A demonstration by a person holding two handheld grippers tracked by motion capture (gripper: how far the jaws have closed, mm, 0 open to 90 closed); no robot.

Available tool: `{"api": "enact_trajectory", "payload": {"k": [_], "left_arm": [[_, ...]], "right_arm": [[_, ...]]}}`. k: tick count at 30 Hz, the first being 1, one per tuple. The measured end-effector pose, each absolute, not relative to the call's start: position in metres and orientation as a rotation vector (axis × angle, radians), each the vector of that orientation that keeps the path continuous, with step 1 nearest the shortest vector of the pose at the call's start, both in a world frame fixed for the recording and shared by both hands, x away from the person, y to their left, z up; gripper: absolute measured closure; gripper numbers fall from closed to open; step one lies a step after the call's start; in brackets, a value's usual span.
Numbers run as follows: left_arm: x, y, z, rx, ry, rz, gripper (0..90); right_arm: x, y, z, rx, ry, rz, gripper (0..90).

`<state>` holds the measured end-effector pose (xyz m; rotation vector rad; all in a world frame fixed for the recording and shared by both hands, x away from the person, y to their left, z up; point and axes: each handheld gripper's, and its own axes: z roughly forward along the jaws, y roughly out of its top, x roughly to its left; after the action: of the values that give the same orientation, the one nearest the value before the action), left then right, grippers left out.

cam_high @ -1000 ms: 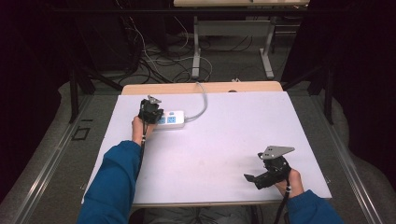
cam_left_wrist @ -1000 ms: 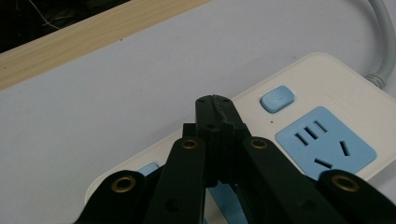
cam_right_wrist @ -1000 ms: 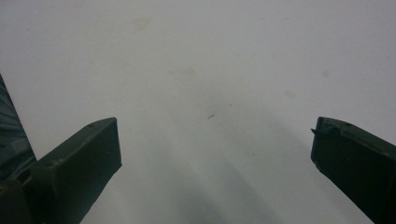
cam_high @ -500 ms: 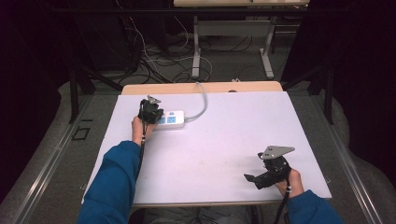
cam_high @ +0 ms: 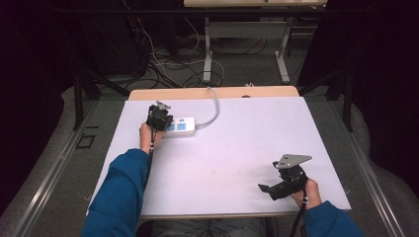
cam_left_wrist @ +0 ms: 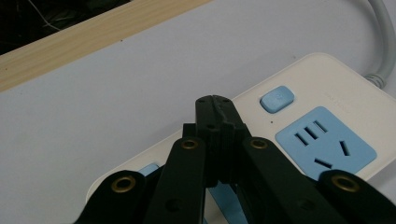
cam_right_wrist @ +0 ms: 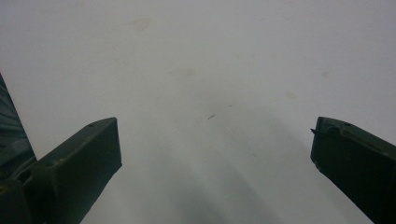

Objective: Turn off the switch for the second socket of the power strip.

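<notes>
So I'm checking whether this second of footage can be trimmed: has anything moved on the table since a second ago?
Nothing visibly changed. The left gripper stays shut over the power strip, and the right gripper stays open above the bare table.

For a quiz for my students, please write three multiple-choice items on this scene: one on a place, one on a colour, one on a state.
1. Where does the power strip lie on the table?
A. far left part
B. near right corner
C. centre

2. What colour are the socket faces?
A. red
B. light blue
C. black

3. How is the right gripper?
A. shut on a plug
B. shut, empty
C. open, empty

Answers: 1 A, the high view shows it at the far left, under the left gripper. 2 B, the left gripper view shows blue faces on white. 3 C, its jaws stand wide apart over bare table.
</notes>
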<state>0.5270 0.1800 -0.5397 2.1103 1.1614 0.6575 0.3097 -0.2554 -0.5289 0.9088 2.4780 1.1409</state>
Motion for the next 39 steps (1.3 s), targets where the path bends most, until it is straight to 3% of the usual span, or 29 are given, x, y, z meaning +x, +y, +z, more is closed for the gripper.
{"api": "enact_trajectory", "payload": {"k": [39], "left_arm": [[0.526,0.1783,-0.5403,2.1,1.167,0.666,90.0]], "right_arm": [[0.3094,-0.255,-0.5288,0.919,2.478,1.144,1.3]]}}
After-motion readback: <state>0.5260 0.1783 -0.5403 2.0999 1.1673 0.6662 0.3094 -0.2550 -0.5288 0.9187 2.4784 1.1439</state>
